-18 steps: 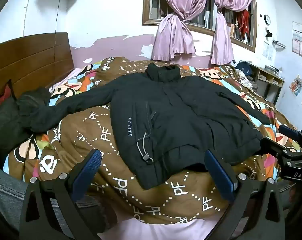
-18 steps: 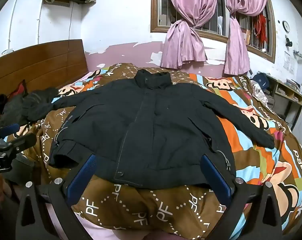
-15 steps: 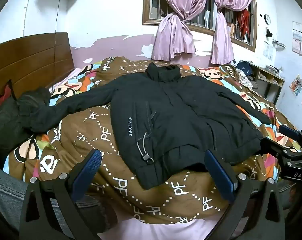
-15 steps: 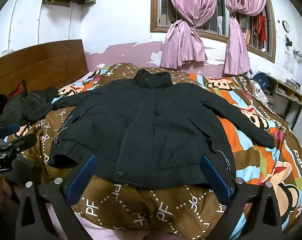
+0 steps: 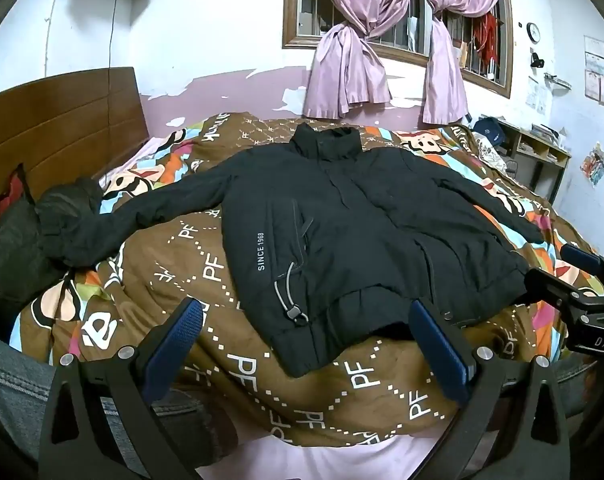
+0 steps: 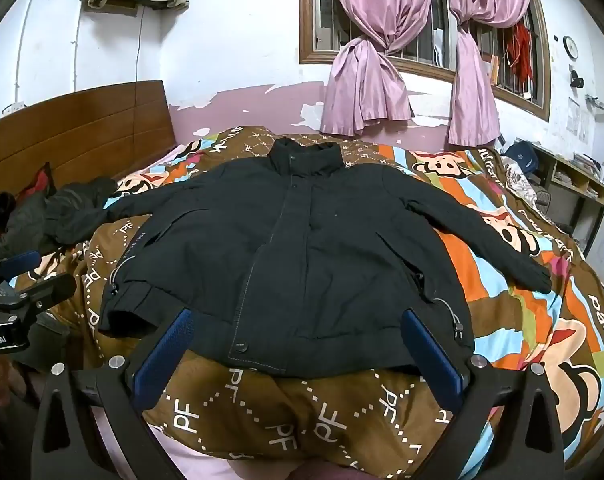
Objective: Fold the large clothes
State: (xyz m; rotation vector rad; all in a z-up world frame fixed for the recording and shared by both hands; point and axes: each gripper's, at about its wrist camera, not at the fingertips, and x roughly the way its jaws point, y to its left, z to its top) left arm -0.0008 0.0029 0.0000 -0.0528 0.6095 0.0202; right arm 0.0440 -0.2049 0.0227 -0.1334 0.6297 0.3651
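From the left wrist, left gripper (image 5: 308,330) fingers spread wide, grasping nothing, just short of a black jacket (image 5: 354,236) spread flat on the patterned quilt (image 5: 189,264); from the right wrist, right gripper (image 6: 302,344) likewise released near the jacket hem (image 6: 302,360).

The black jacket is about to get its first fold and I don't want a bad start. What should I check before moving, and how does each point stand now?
1. black jacket spread flat, front up, on the quilt: ok.
2. Both sleeves extended sideways: ok.
3. left sleeve free of the dark clothes pile: not ok, its cuff touches it.
4. left gripper open, empty: ok.
5. right gripper open, empty: ok.
6. Front fully fastened: cannot tell.
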